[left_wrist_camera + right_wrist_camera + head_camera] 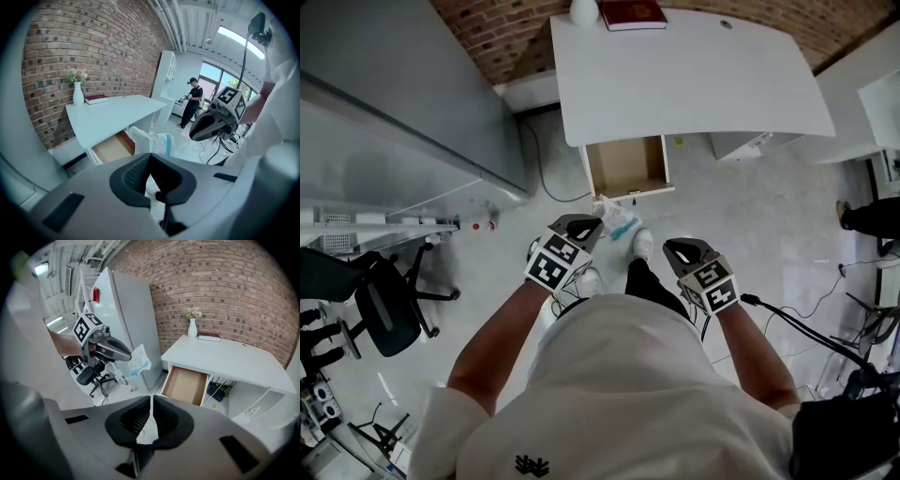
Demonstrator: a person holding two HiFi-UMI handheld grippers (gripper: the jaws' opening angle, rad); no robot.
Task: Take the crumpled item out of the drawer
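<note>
The crumpled item [616,220], a white wrapper with a blue stripe, hangs in front of the open drawer [626,167], outside it. My left gripper [589,223] is shut on its lower end. In the left gripper view the item [152,139] sticks up past the left gripper [150,161]. The drawer's brown inside [185,385] shows nothing in it. My right gripper [678,247] hangs to the right of the item, apart from it. In its own view the right gripper [151,404] is shut with nothing held. That view also shows the left gripper [111,348] carrying the item [139,360].
The drawer belongs to a white desk [694,75] with a red book [634,13] and a white vase [584,11] on it. A grey cabinet [403,94] stands at the left, an office chair [384,300] below it. Cables [806,319] lie at the right. A person [193,105] stands far off.
</note>
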